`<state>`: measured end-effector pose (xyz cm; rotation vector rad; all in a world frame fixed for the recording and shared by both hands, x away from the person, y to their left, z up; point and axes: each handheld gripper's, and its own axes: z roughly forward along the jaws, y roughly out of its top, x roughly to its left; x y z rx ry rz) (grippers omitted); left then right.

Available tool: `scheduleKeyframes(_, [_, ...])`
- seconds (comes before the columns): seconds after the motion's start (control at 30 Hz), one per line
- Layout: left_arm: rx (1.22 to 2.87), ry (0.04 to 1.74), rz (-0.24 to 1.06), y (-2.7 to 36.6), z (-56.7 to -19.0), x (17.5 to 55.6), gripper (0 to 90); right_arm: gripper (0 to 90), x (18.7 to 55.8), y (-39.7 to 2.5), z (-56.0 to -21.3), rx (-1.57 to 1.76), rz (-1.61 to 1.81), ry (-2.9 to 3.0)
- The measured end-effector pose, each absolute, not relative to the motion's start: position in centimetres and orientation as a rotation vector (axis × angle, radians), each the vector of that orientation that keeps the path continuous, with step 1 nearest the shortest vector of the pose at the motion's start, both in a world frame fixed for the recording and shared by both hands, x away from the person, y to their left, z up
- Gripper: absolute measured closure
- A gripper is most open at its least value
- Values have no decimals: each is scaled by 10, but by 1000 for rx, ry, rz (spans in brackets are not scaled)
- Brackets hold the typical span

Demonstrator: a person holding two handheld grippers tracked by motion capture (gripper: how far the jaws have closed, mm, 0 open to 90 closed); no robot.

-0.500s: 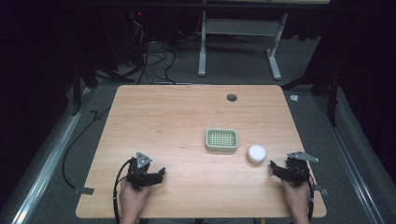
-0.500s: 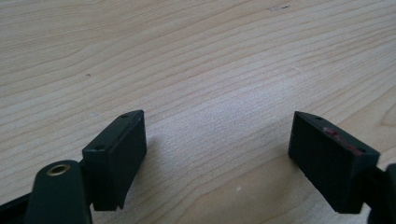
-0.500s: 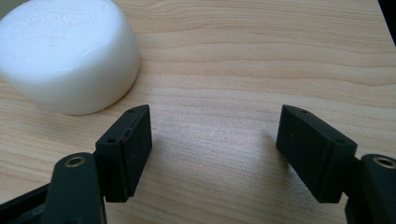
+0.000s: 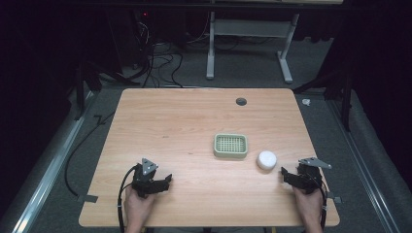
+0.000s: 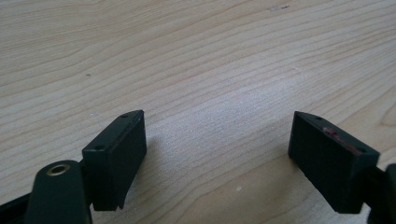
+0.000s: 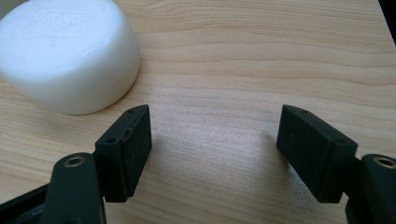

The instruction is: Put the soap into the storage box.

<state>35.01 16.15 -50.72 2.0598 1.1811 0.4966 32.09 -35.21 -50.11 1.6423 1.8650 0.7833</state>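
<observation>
A round white soap bar point(image 4: 266, 159) lies on the wooden table point(image 4: 184, 121), right of a pale green slotted soap dish point(image 4: 230, 145). My right gripper point(image 4: 286, 175) rests near the table's front right, a short way right of and nearer than the soap, jaws open and empty. In the right gripper view the soap point(image 6: 65, 51) sits just beyond the left jaw of the right gripper point(image 6: 215, 154). My left gripper point(image 4: 165, 182) rests at the front left, open. In the left gripper view bare wood lies between the jaws of the left gripper point(image 5: 217, 158).
A dark round grommet hole point(image 4: 241, 101) sits near the table's far edge. Beyond the table stand a white desk frame point(image 4: 248, 43) and cables on the grey floor. A metal rail point(image 4: 43, 179) runs along the left side.
</observation>
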Motion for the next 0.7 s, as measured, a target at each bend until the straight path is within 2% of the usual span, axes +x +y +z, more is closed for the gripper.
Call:
scheduleKeyframes(0.23, [2058, 1181, 495, 162, -507, 350, 197, 240, 321, -353, -501, 1644, 794, 1882])
scheduleKeyframes(0.7, [2058, 1181, 495, 162, -507, 350, 197, 230, 312, -346, -497, 1644, 848, 1898])
